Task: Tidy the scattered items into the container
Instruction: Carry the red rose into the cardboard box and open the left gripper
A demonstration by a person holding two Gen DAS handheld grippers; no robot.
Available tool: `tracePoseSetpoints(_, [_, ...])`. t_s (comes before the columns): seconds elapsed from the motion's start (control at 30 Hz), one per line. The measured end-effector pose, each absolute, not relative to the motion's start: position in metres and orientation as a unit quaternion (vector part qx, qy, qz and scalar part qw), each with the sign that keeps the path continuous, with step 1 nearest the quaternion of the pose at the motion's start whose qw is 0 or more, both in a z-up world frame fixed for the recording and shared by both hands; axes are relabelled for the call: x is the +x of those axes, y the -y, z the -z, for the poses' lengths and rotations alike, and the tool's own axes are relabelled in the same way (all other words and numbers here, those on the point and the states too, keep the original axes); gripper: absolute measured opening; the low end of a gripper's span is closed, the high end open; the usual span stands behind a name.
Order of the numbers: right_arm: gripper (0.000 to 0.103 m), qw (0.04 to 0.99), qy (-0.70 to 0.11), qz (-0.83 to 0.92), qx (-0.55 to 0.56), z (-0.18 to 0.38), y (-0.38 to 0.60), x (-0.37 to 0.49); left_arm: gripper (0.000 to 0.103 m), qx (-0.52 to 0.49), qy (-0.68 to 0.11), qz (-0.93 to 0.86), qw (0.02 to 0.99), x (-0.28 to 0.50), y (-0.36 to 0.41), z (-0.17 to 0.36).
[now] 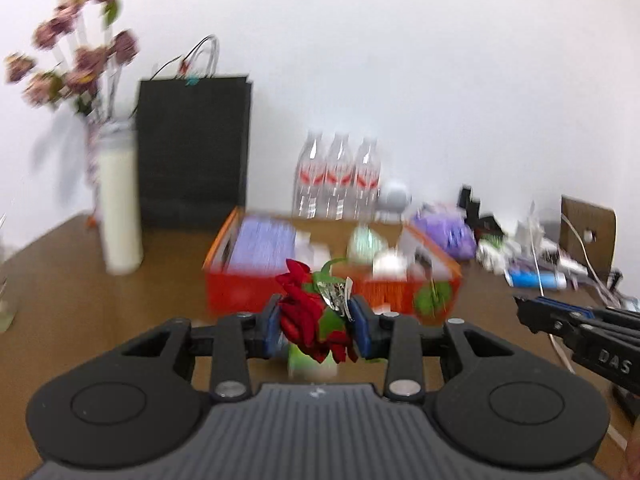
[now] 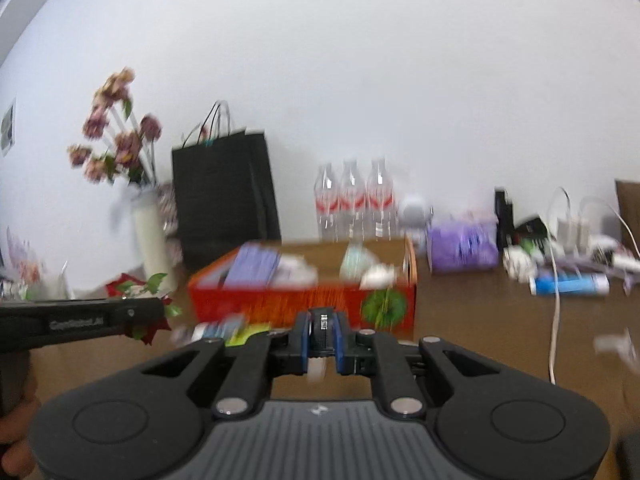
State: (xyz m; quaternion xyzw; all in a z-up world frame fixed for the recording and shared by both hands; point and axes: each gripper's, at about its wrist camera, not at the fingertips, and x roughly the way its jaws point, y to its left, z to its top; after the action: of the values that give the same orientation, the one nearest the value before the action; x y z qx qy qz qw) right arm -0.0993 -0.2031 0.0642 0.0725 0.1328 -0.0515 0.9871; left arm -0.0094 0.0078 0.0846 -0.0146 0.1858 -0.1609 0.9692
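A red artificial rose (image 1: 308,316) with green leaves and a bit of silver foil sits between the blue pads of my left gripper (image 1: 316,322), which is shut on it. It hangs in the air just before the orange box (image 1: 240,292), which holds several items. In the right wrist view my right gripper (image 2: 323,322) is shut on a small black object (image 2: 322,334) with a white label, in front of the same orange box (image 2: 280,300). The left gripper (image 2: 162,314) and the rose (image 2: 154,330) show at the left there. The right gripper (image 1: 520,308) enters the left wrist view from the right.
On the brown table (image 1: 168,280) stand a tall white vase of dried flowers (image 1: 120,208), a black paper bag (image 1: 194,148) and three water bottles (image 1: 338,176). A purple pack (image 2: 462,248), a blue tube (image 2: 568,284), cables and small clutter lie to the right. Small packets (image 2: 224,330) lie before the box.
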Motion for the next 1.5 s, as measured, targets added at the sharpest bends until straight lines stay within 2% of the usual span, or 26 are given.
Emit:
tracePoseSetpoints(0.23, [0.012,0.978,-0.176,0.051,0.099,-0.108,0.281,0.064,0.036,-0.011,-0.273,0.195,0.942,0.187,0.056,-0.116])
tracePoseSetpoints(0.4, [0.012,0.959,-0.263,0.071,0.075,-0.105,0.319,0.179,0.036,-0.006,-0.369,0.195,0.909,0.291,0.094,-0.089])
tracePoseSetpoints(0.57, [0.012,0.930,-0.357,0.070,0.056,-0.075,0.339,0.252,0.037,0.025,-0.436,0.171,0.883,0.337,0.117,-0.050])
tracePoseSetpoints(0.6, [0.012,0.923,-0.374,0.065,0.058,-0.067,0.341,0.261,0.041,0.027,-0.439,0.178,0.880,0.341,0.119,-0.046])
tracePoseSetpoints(0.63, [0.013,0.918,-0.386,0.062,0.061,-0.061,0.343,0.269,0.050,0.026,-0.441,0.184,0.878,0.344,0.119,-0.043])
tracePoseSetpoints(0.67, [0.013,0.914,-0.395,0.063,0.062,-0.055,0.345,0.275,0.053,0.026,-0.443,0.185,0.877,0.346,0.119,-0.042])
tracePoseSetpoints(0.83, [0.028,0.904,-0.415,0.060,0.082,-0.045,0.352,0.288,0.055,0.038,-0.433,0.189,0.881,0.341,0.112,-0.050])
tracePoseSetpoints(0.87, [0.034,0.904,-0.414,0.063,0.086,-0.048,0.352,0.287,0.056,0.040,-0.432,0.188,0.881,0.339,0.109,-0.055])
tracePoseSetpoints(1.03, [0.047,0.895,-0.428,0.055,0.108,-0.065,0.350,0.272,0.069,0.050,-0.431,0.168,0.885,0.324,0.085,-0.076])
tracePoseSetpoints(1.2, [0.067,0.882,-0.457,0.053,0.106,-0.084,0.335,0.244,0.077,0.045,-0.451,0.141,0.880,0.300,0.051,-0.091])
tracePoseSetpoints(1.33, [0.075,0.877,-0.470,0.056,0.082,-0.096,0.316,0.220,0.088,0.052,-0.448,0.124,0.884,0.269,0.029,-0.103])
tracePoseSetpoints(1.5, [0.082,0.873,-0.477,0.051,0.090,-0.098,0.298,0.186,0.090,0.040,-0.432,0.137,0.890,0.229,0.011,-0.102])
